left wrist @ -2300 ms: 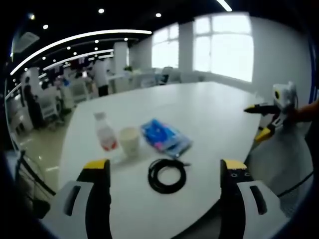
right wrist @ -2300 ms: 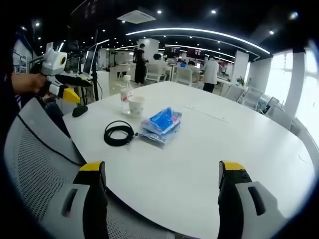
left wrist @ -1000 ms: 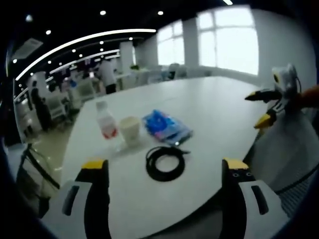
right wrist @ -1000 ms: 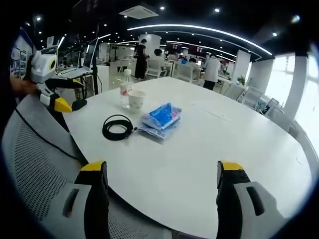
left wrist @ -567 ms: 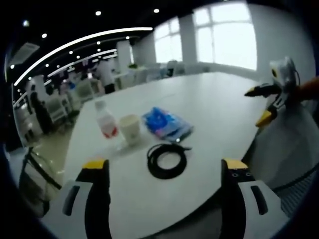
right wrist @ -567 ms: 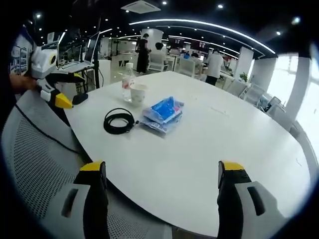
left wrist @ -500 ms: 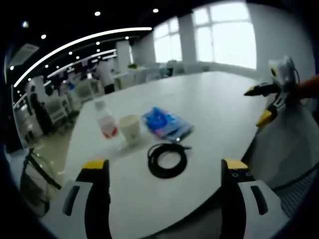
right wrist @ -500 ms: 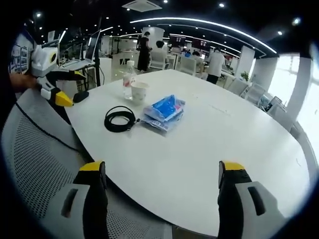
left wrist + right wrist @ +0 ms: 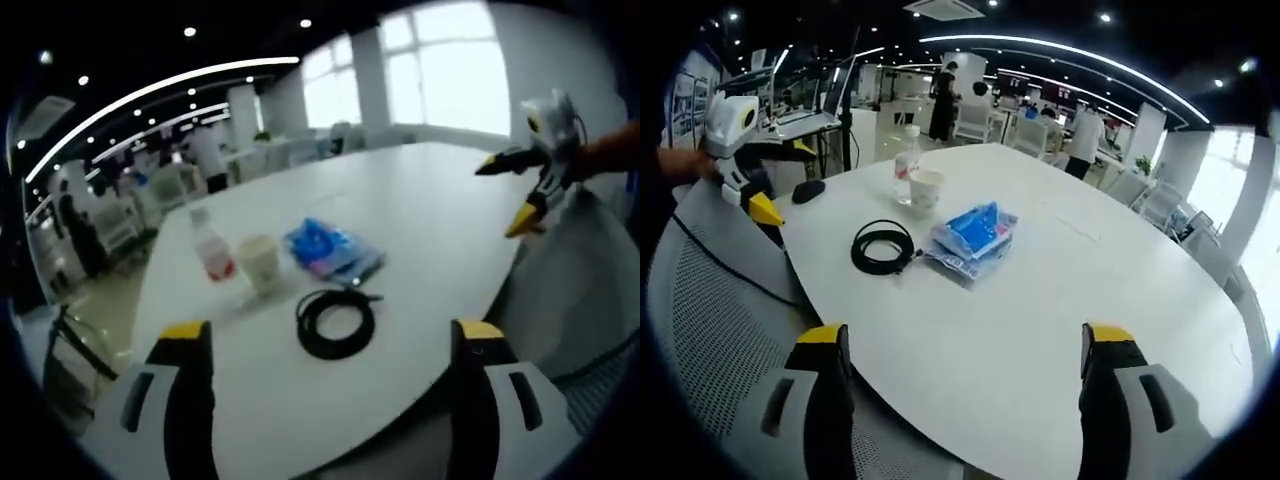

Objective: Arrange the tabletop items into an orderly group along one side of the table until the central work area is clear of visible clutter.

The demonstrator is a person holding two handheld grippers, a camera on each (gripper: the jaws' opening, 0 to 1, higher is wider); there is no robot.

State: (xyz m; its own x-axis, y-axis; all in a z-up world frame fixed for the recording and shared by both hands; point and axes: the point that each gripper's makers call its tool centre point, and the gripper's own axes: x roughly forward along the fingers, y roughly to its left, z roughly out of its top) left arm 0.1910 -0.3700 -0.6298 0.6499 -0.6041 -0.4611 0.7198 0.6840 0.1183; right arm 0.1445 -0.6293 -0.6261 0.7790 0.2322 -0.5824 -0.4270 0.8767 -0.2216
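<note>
Both tongs hang open and empty off the white desk [image 9: 1060,300]: the left tongs [image 9: 330,345] and the right tongs [image 9: 965,350]. Ahead of each lie a coiled black cable [image 9: 336,322], blue packet [image 9: 333,252], paper cup [image 9: 260,263] and water bottle [image 9: 211,247], clustered together.

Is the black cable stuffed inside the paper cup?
No, the black cable lies coiled flat on the white table, apart from the paper cup.
</note>
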